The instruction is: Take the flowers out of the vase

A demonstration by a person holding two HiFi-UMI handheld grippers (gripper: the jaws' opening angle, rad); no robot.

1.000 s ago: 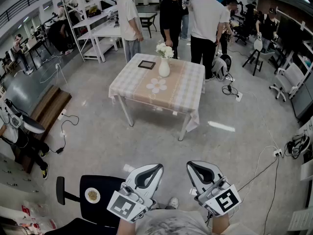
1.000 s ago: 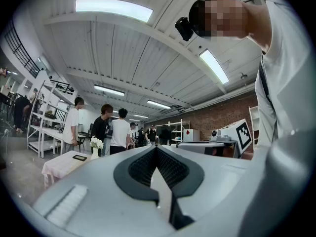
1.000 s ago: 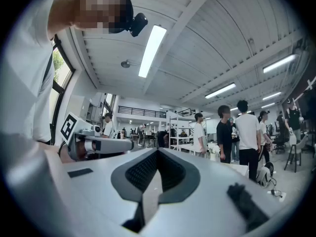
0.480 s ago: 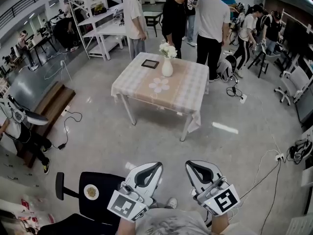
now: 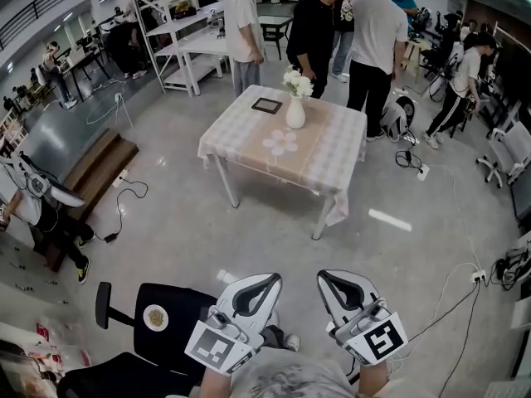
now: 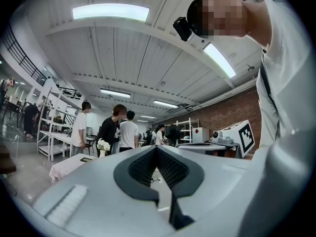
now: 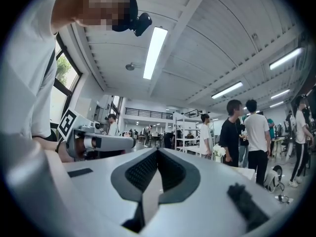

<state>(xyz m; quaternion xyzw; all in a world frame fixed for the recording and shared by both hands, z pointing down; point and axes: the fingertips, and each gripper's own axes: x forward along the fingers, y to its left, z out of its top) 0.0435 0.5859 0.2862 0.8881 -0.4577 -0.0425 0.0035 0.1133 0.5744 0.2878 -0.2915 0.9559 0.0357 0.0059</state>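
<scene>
White flowers [image 5: 297, 82] stand in a white vase [image 5: 295, 113] near the far side of a table with a checked cloth [image 5: 241, 136], several steps ahead of me. The flowers also show small in the left gripper view [image 6: 102, 145] and the right gripper view [image 7: 217, 151]. My left gripper [image 5: 274, 281] and right gripper [image 5: 323, 277] are held low, close to my body, side by side and pointing level. Both are shut with nothing between the jaws, far from the vase.
A dark tablet [image 5: 266, 105] and a flower-shaped mat [image 5: 280, 143] lie on the table. Three people [image 5: 377, 31] stand just behind it. A black office chair [image 5: 153, 322] with a small plate is at my lower left. Cables [image 5: 124, 210] trail on the floor; shelving [image 5: 178, 23] stands far left.
The table and vase sit slightly lower and further right in the head view as my head turned. Both grippers stay in place, shut.
</scene>
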